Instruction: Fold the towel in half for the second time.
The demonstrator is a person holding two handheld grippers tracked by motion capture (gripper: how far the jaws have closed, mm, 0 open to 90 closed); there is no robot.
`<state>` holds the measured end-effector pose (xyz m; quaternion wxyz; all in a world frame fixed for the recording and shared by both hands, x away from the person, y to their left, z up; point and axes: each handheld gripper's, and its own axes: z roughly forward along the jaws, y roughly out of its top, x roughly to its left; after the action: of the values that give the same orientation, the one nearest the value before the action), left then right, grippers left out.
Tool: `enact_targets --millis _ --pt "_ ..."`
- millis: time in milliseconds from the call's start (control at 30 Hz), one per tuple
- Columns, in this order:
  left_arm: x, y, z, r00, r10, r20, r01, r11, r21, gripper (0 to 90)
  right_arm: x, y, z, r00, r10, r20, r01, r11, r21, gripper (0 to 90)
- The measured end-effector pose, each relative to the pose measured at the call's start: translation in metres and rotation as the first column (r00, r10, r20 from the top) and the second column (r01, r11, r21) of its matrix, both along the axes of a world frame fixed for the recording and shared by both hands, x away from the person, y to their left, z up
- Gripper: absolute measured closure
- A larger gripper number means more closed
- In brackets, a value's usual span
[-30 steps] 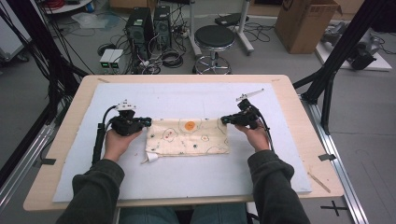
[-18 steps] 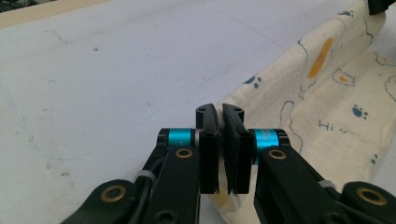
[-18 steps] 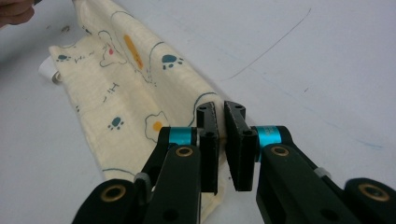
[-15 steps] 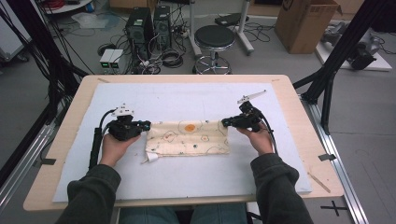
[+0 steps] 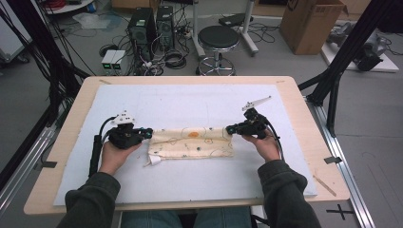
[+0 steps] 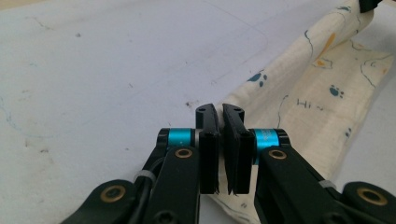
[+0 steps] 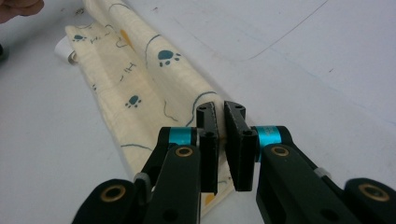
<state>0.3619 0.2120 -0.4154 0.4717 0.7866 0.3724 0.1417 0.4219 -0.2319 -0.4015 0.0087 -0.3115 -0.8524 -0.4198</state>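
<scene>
between both grippers' closed jaws, left gripper (image 6: 223, 149) and right gripper (image 7: 223, 149), the cloth (image 5: 192, 142) edge hides, pinched.

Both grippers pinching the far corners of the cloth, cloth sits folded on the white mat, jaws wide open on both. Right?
Not quite: the jaws are closed, not wide open. The left gripper and right gripper each clamp an end of the cloth along its far edge, as both gripper views show. The rest holds: the cloth lies folded on the white mat.
</scene>
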Motion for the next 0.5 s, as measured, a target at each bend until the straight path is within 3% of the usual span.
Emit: enact_targets --millis 500 --pt "-0.018 0.002 -0.008 0.9982 -0.056 -0.019 0.057 0.9982 0.020 83.1 -0.021 0.001 -0.006 0.9992 0.040 0.005 -0.040 0.999 -0.011 84.1"
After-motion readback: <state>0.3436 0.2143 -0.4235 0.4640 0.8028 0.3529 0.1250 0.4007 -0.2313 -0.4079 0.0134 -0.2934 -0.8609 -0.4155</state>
